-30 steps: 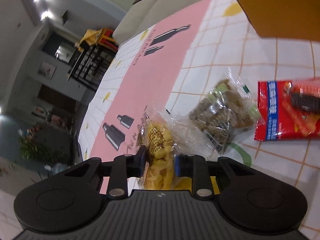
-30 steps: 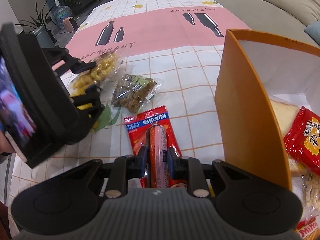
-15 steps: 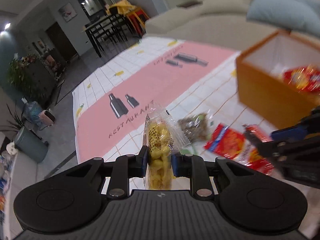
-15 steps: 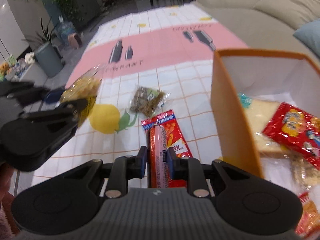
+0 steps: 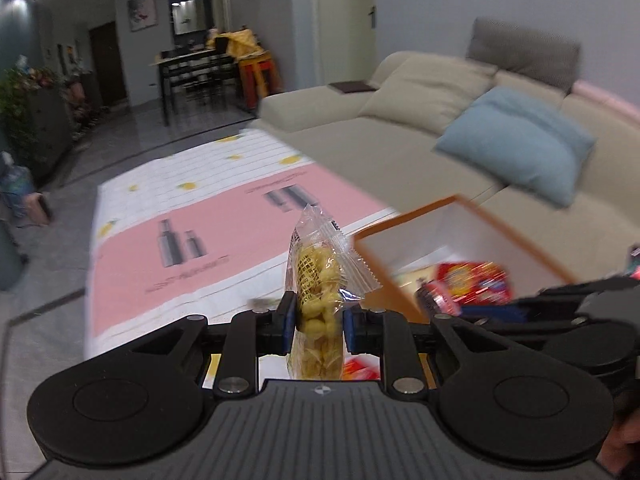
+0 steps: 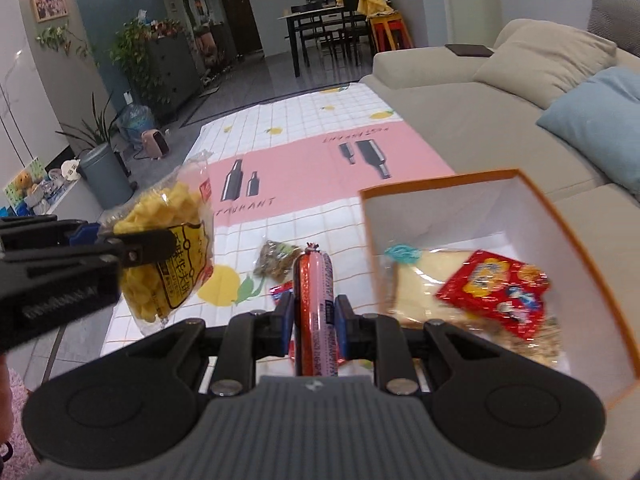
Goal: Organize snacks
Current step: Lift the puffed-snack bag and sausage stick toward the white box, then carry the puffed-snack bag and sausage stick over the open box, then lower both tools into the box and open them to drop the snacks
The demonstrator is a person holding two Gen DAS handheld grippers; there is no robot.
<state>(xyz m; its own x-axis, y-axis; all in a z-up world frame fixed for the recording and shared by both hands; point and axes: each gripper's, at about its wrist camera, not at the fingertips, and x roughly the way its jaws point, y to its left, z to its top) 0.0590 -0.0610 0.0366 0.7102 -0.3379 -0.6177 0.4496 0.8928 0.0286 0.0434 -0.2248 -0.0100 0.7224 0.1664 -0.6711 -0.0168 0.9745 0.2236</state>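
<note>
A beige sofa [image 6: 480, 92] with a pale blue cushion [image 6: 596, 116] runs along the right wall. At the far end a dark dining table [image 6: 320, 20] stands with chairs by orange stools [image 6: 390, 32]. Leafy plants [image 6: 136, 52] line the left wall, near a grey bin [image 6: 104, 176]. Grey tiles cover the floor [image 6: 248, 84].

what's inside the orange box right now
In the orange box: a wrapped bread slice, a red snack packet lying on it, and a pale crumbly snack. Anything beneath them is hidden.

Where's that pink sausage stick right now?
In the right wrist view the sausage stands clamped in the right gripper, lifted above the tablecloth, just left of the orange box.
</note>
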